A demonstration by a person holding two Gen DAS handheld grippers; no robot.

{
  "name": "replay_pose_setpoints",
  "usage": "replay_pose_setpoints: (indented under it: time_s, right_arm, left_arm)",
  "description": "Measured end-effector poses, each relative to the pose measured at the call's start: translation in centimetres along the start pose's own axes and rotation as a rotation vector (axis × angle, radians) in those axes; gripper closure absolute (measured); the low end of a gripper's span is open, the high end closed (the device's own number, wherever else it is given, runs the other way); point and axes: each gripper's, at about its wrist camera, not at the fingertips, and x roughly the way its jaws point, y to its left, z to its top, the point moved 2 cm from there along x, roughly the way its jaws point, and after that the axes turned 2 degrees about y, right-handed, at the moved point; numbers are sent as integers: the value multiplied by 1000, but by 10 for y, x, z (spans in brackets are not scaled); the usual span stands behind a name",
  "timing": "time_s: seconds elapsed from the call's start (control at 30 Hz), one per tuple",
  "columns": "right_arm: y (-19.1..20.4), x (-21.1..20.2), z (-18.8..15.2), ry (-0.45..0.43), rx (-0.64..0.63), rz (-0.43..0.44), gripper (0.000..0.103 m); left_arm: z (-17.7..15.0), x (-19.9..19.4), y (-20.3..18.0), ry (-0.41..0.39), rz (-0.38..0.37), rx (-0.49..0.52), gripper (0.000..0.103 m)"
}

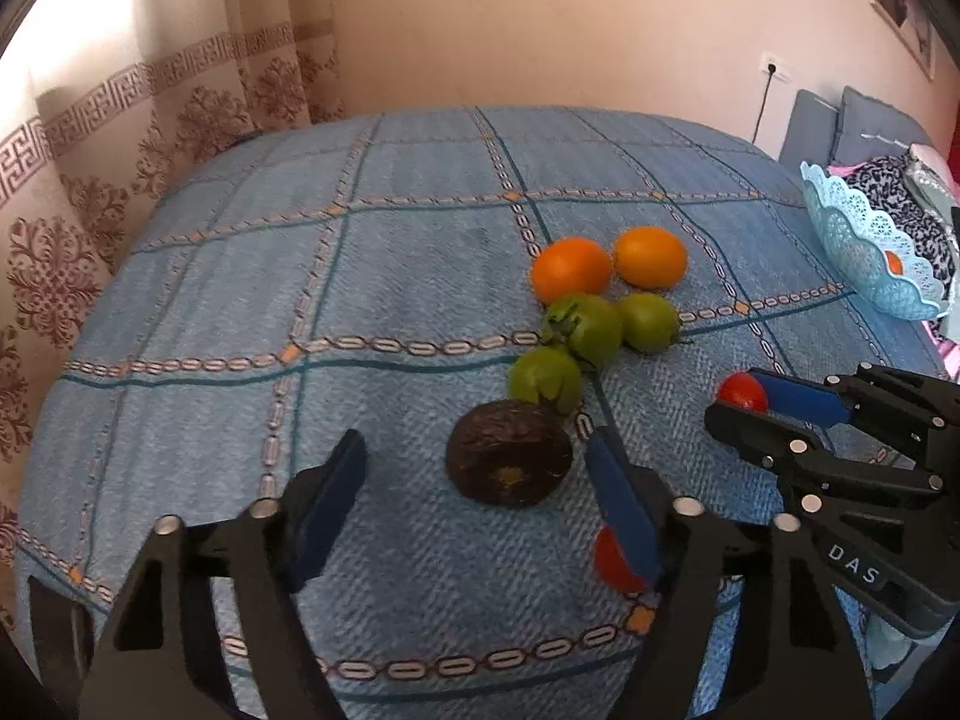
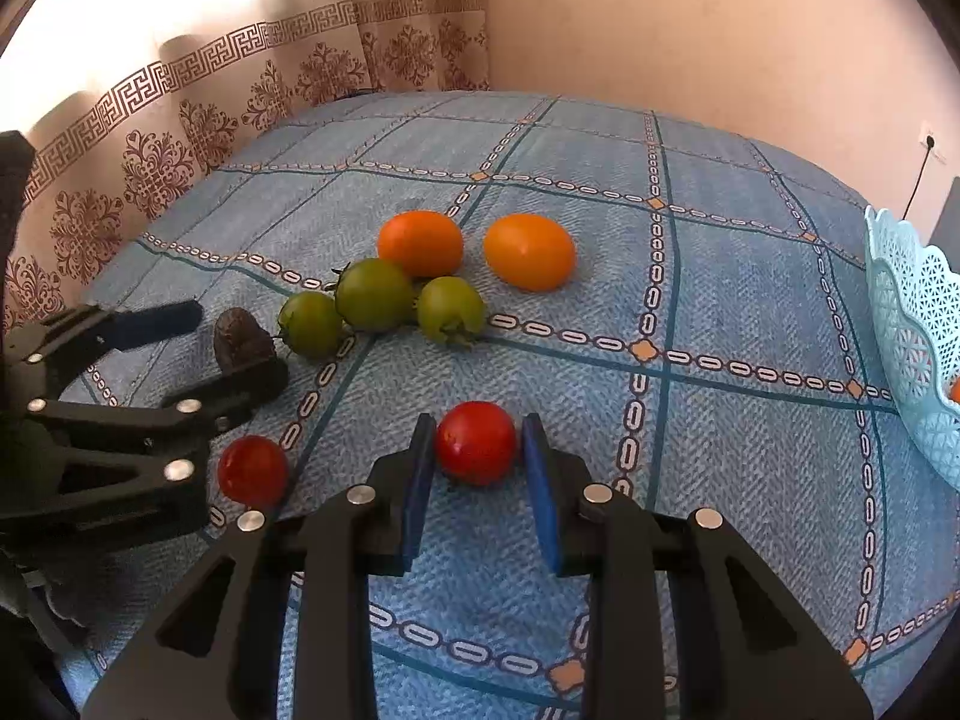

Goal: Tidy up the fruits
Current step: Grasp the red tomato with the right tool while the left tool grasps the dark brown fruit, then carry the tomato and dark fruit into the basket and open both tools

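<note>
On the blue checked cloth lie two orange fruits (image 2: 420,243) (image 2: 529,251), three green tomatoes (image 2: 373,294), a dark wrinkled fruit (image 1: 509,461) and two red tomatoes. My left gripper (image 1: 477,459) is open with the dark fruit between its fingers; one red tomato (image 1: 612,561) lies partly hidden behind its right finger. My right gripper (image 2: 479,443) has its blue pads on both sides of the other red tomato (image 2: 476,443), which rests on the cloth; it also shows in the left wrist view (image 1: 743,391). I cannot tell whether the pads touch it.
A light blue lattice basket (image 1: 864,246) stands at the right edge of the bed with an orange fruit (image 1: 894,263) inside. Patterned curtains hang at the left, a plain wall behind. Pillows and clothes lie beyond the basket.
</note>
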Motion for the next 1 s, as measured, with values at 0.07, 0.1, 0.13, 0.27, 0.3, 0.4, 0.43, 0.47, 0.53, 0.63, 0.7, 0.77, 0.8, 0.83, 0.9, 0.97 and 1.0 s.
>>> replay_pose_setpoints:
  time_s: [0.07,0.1,0.13,0.27,0.3,0.4,0.43,0.47,0.53,0.63,0.7,0.77,0.8,0.83,0.9,0.97,1.0]
  right_arm:
    - [1,-2,0,-10,-1,10,74]
    - [1,-3,-1,-14,-2,13,74]
    - [1,-5,-1,-21,-3,18,75]
    - [3,-8,-1,-33,-7,24,76]
    - [2,-8,-1,-33,-5,26,76]
    - [1,-9,-2,-35,3,33,76]
    - [1,-9,-2,-36,4,34,76]
    - [1,-9,-2,-35,4,34,76]
    - [1,-8,-2,-35,6,36,76]
    - [0,-6,-2,-30,17,45,75]
    - [-1,-4,-3,-23,25,53,73]
    - [-1,-3,-3,-18,23,57,73]
    - [0,-3,-4,-16,19,57,73]
    - [1,-3,-4,-16,13,60,73]
    - [2,-4,-4,-23,5,56,76]
    - [3,-6,-3,-30,6,58,76]
    - [2,-8,-3,-35,10,58,76]
  left_arm:
    - [-2,5,0,15,-19,-5,42]
    - [-2,4,1,11,-19,-15,45]
    - [-2,3,2,6,-30,-23,51]
    - [-3,0,1,-7,-70,-22,63]
    - [-3,-1,1,-11,-68,-19,63]
    - [-4,-4,1,-28,-64,-23,63]
    - [-5,-7,2,-38,-58,-27,63]
    - [-5,-9,3,-52,-49,-30,63]
    - [-5,-13,4,-67,-37,-33,63]
    - [-5,-16,4,-85,-18,-33,63]
    - [-4,-17,5,-91,-8,-35,63]
    - [-4,-17,4,-93,-5,-41,63]
    - [-3,-17,6,-94,-3,-47,63]
    - [-3,-18,7,-94,-2,-51,63]
    - [-2,-19,8,-97,5,-60,63]
    - [-2,-21,8,-101,7,-67,63]
    - [-2,-23,7,-103,7,-69,63]
